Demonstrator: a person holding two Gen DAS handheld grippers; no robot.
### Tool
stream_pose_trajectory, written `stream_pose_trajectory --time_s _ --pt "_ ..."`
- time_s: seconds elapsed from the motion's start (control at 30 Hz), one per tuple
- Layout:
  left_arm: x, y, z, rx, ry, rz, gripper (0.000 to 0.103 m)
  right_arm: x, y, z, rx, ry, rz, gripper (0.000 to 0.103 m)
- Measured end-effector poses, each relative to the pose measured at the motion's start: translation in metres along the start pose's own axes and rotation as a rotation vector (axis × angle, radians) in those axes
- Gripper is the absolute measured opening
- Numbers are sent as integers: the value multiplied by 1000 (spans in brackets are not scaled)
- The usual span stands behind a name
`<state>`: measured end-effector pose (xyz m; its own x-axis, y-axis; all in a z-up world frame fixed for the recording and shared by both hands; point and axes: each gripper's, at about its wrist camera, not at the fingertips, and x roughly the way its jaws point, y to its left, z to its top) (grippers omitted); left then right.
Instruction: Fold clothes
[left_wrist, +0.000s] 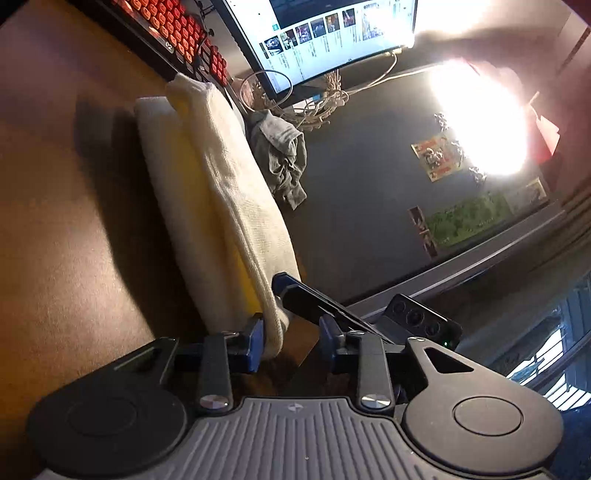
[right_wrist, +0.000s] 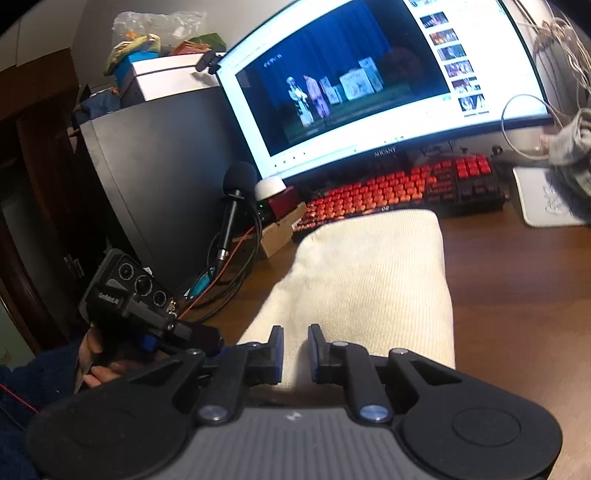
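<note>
Fold step: cream knitted garment (right_wrist: 365, 280) doubled on brown wooden worktop (right_wrist: 517, 280). Right tool (right_wrist: 295, 350) pinches its near edge; left tool (left_wrist: 291, 341) stands slightly open, cloth against one pad only. Next: regrip left.

Brown wooden desk (right_wrist: 517, 280) bearing cream folded cloth (right_wrist: 369, 273), red keyboard (right_wrist: 399, 188), mousepad (right_wrist: 539, 195).

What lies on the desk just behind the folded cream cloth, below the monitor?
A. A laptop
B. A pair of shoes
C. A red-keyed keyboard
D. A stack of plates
C: in the right wrist view the keyboard, with its red-orange keys, stretches along the desk right behind the cloth, under the monitor.
</note>
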<state>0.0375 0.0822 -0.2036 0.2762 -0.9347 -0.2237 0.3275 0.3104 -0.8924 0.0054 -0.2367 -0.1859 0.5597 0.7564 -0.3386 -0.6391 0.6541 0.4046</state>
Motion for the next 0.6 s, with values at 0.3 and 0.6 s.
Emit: stream_pose_trajectory --time_s 0.3,0.6 --pt "-15 -11 -8 82 -9 128 5 3 -5 -5 26 1 11 9" --pt "-30 -8 -26 46 8 203 0 3 -6 -4 31 2 8 9"
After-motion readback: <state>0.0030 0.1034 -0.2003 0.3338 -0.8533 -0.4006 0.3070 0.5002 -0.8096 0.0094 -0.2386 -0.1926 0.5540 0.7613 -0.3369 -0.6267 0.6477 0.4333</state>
